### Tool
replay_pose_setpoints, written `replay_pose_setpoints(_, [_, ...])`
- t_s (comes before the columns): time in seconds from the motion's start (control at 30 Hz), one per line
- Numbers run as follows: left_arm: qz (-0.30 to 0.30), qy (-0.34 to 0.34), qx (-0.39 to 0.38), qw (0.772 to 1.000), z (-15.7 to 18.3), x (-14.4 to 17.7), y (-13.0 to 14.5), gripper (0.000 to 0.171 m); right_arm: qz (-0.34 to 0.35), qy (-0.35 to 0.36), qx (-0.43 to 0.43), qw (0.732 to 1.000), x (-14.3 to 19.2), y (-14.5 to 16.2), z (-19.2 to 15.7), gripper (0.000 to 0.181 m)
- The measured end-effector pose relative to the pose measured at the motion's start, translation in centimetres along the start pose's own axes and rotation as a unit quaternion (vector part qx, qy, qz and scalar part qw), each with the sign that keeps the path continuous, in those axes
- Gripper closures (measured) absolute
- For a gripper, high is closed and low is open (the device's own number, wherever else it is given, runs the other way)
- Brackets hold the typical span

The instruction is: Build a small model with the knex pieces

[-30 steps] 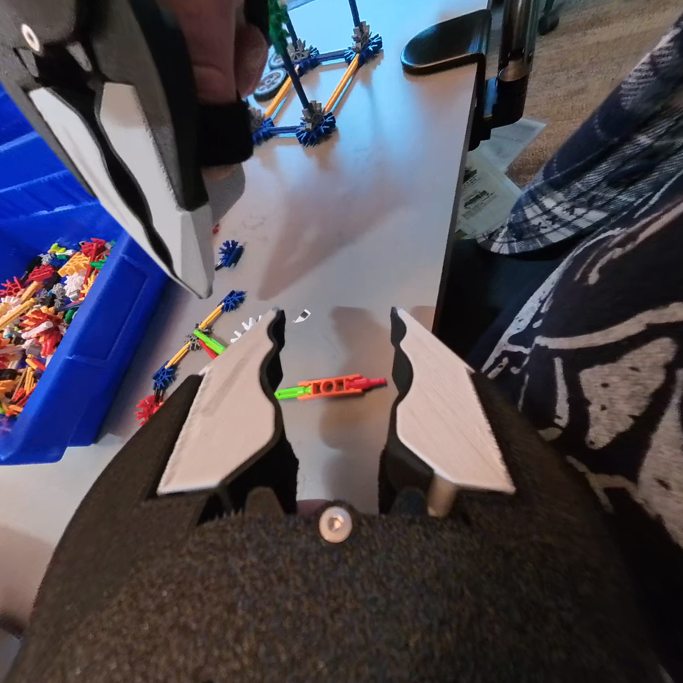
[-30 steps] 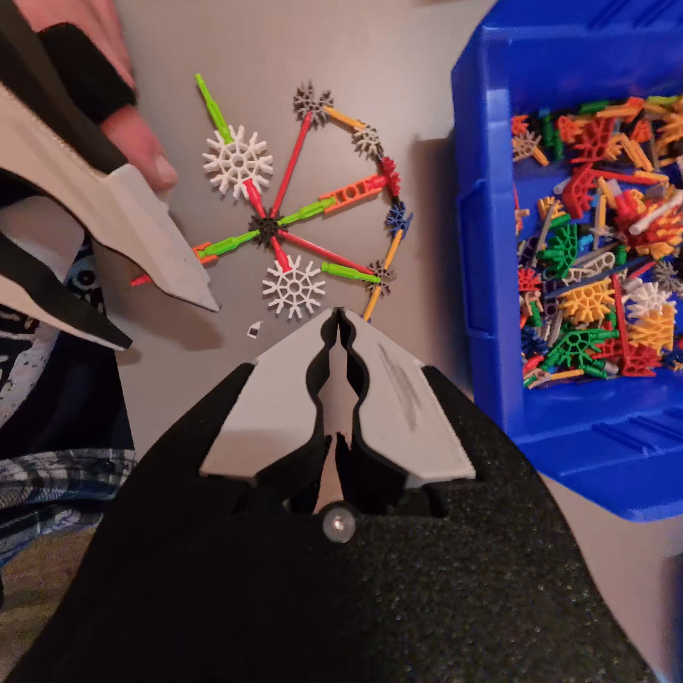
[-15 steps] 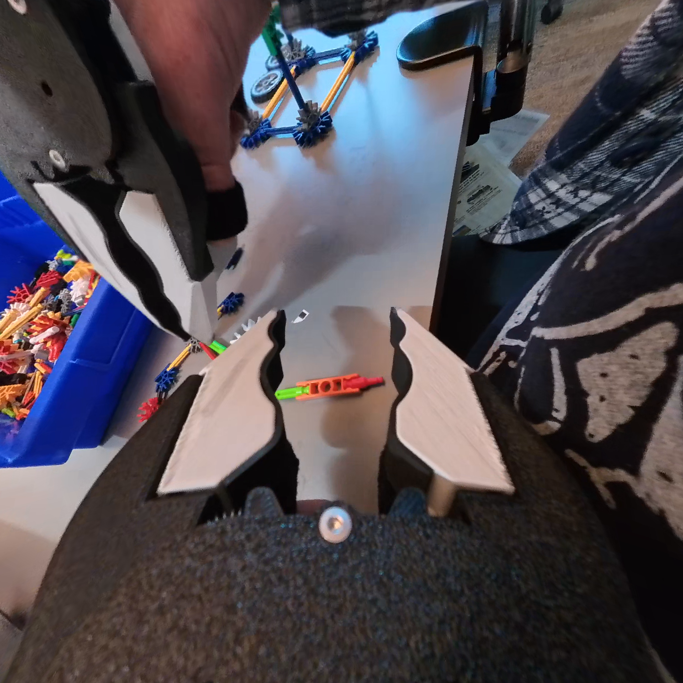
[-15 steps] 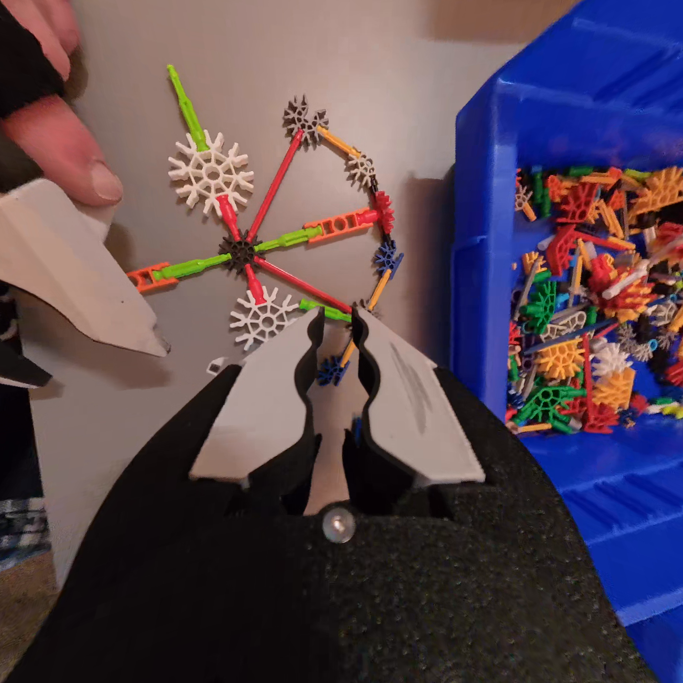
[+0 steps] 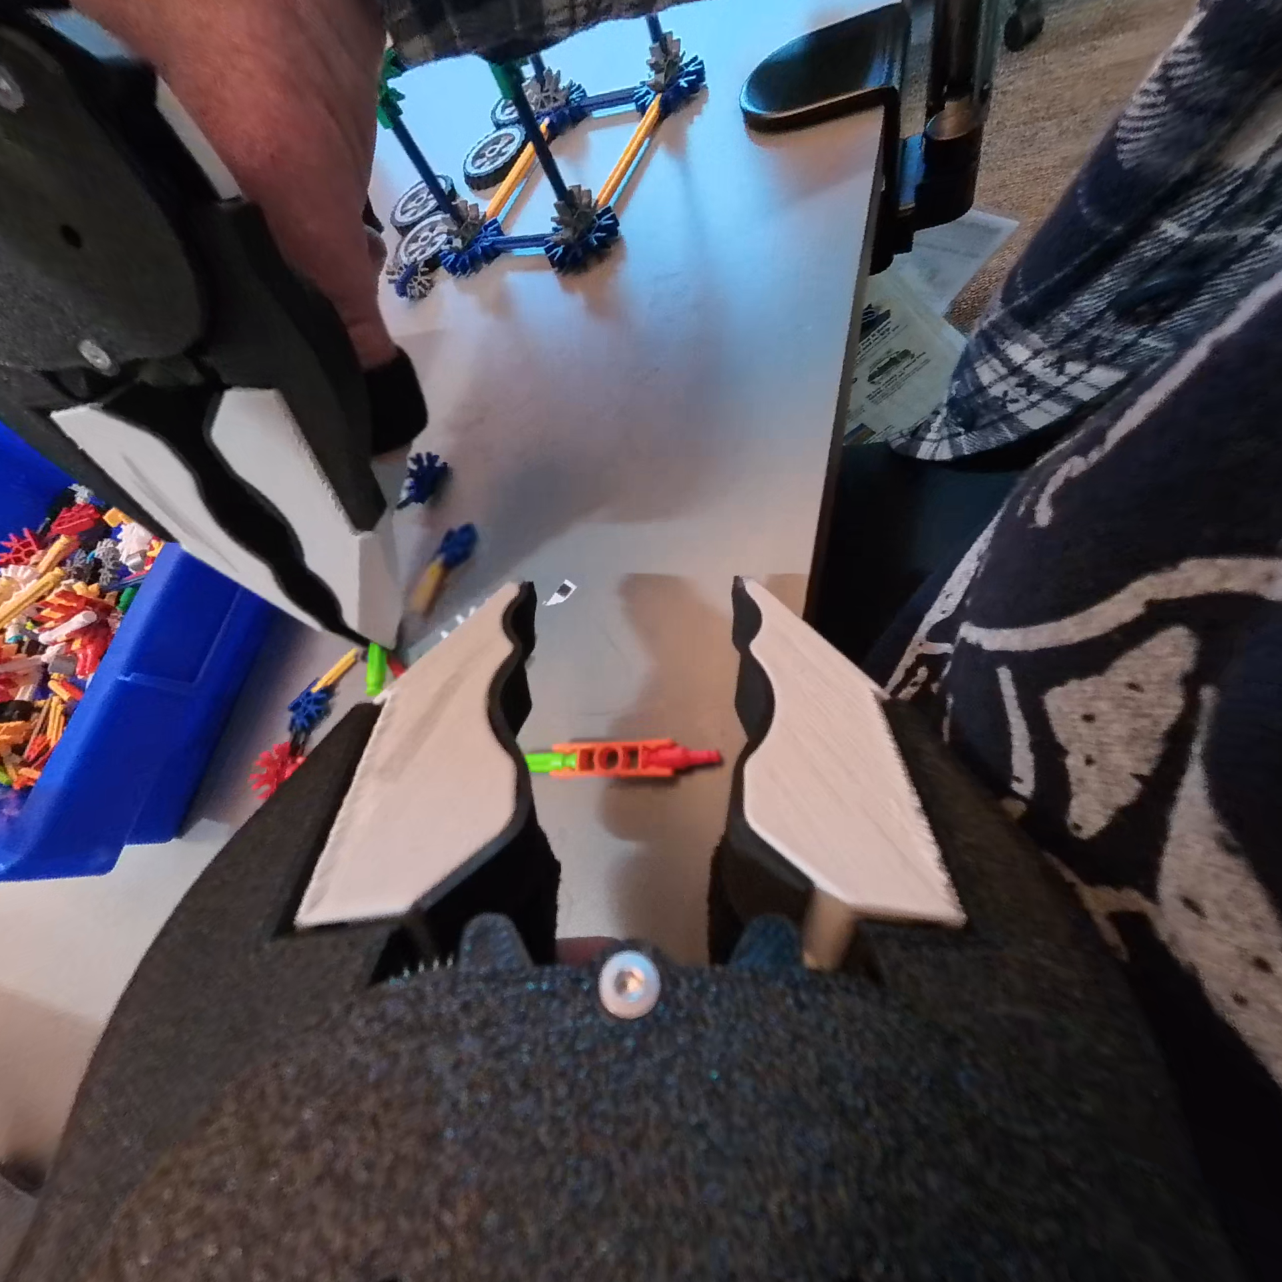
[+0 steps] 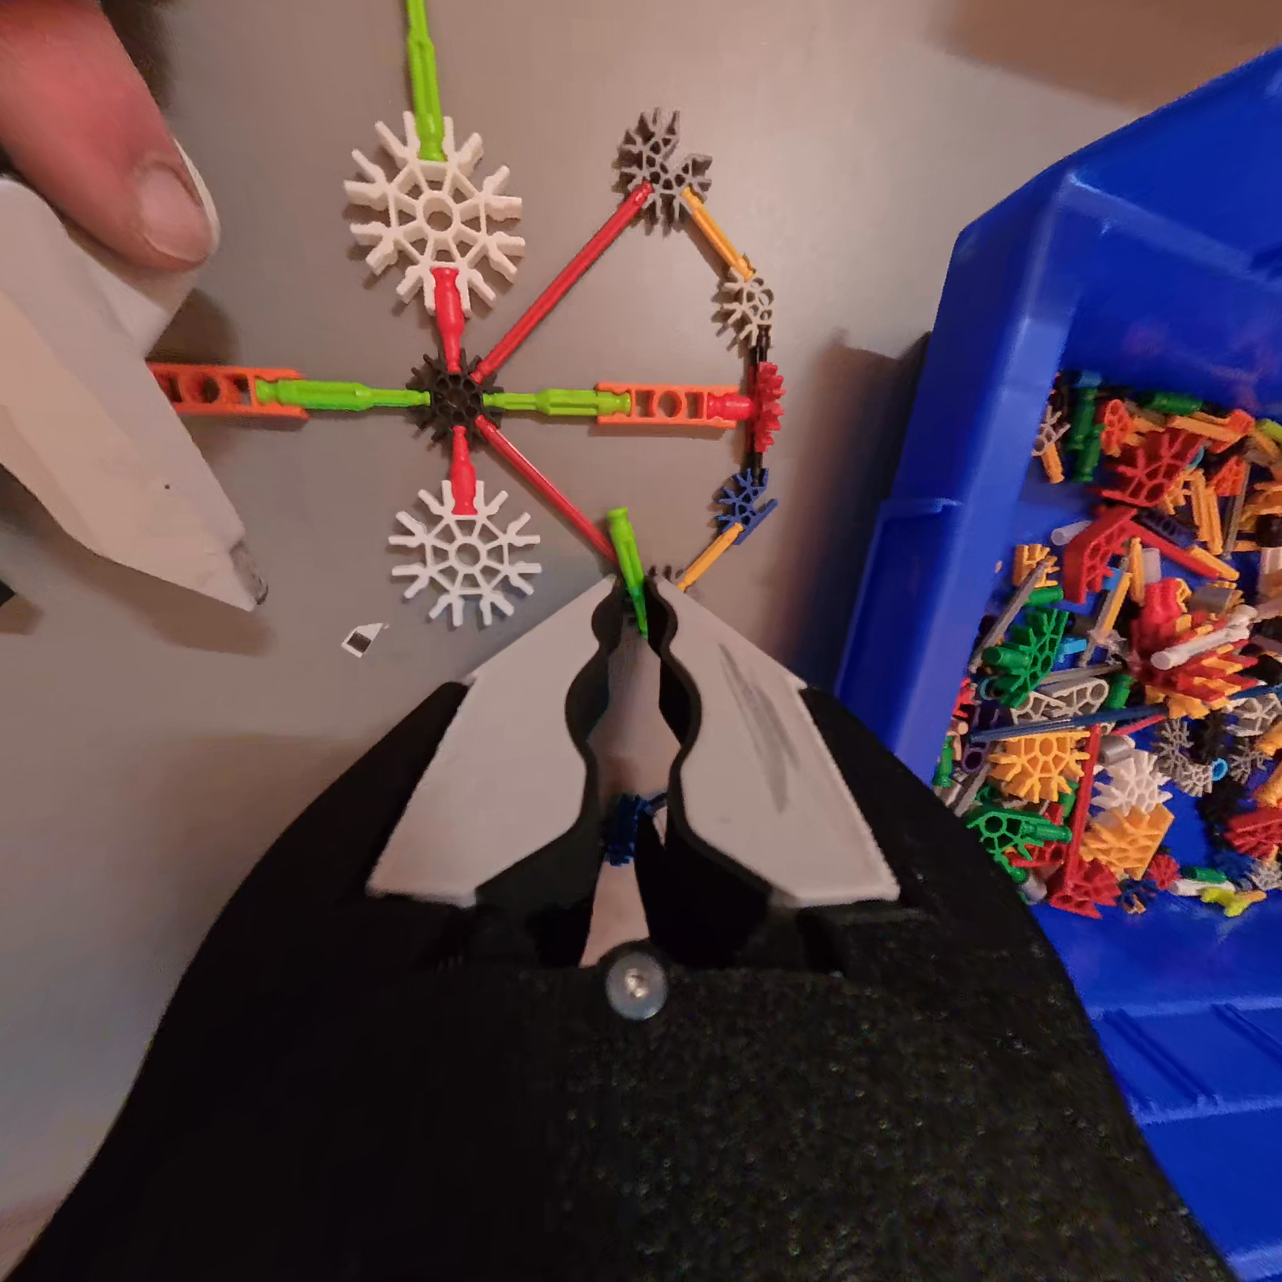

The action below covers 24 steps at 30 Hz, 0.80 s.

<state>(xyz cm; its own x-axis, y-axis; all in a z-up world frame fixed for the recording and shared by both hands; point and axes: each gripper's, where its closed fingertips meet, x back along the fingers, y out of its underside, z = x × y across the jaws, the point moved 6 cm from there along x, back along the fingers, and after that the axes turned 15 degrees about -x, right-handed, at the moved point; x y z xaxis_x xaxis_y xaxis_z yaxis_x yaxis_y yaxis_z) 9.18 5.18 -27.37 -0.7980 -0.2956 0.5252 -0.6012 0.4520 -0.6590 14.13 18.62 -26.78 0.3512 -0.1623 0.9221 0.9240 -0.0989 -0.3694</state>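
Right gripper (image 6: 633, 590), centre of the right wrist view: jaws nearly closed, tips pinching a short lime-green plastic rod (image 6: 628, 565) at the lower edge of a flat spoked assembly of rods and snowflake connectors (image 6: 454, 399) on the grey tabletop (image 6: 208, 728). A blue plastic bin of mixed coloured pieces (image 6: 1144, 659) fills the right of that frame. Left gripper (image 5: 631, 603), lower centre of the left wrist view: jaws spread wide and empty, over an orange slotted connector with red and green rod ends (image 5: 614, 756).

Bin (image 6: 971, 485) right of spoked assembly (image 6: 454, 402)
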Motion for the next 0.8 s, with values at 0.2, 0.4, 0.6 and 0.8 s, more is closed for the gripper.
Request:
replay_pose_setpoints(0.2, [-0.001,0.002,0.001,1.000,-0.2,0.0,0.2,0.115,0.004,-0.003,-0.007,1.000,0.4,0.1,0.1,0.176])
replay_pose_setpoints(0.4, [-0.004,0.003,-0.001,1.000,-0.3,0.0,0.4,0.115,0.024,-0.002,-0.034,0.999,2.6,0.2,-0.1,0.176])
replay_pose_setpoints(0.6, [-0.007,-0.001,-0.003,1.000,-0.5,0.0,0.5,0.115,0.018,-0.013,-0.094,0.995,4.3,2.0,-1.7,0.176])
replay_pose_setpoints(0.8, [-0.014,0.001,-0.013,1.000,-0.4,0.0,0.7,0.115,0.004,-0.011,-0.128,0.992,3.7,3.0,-3.0,0.177])
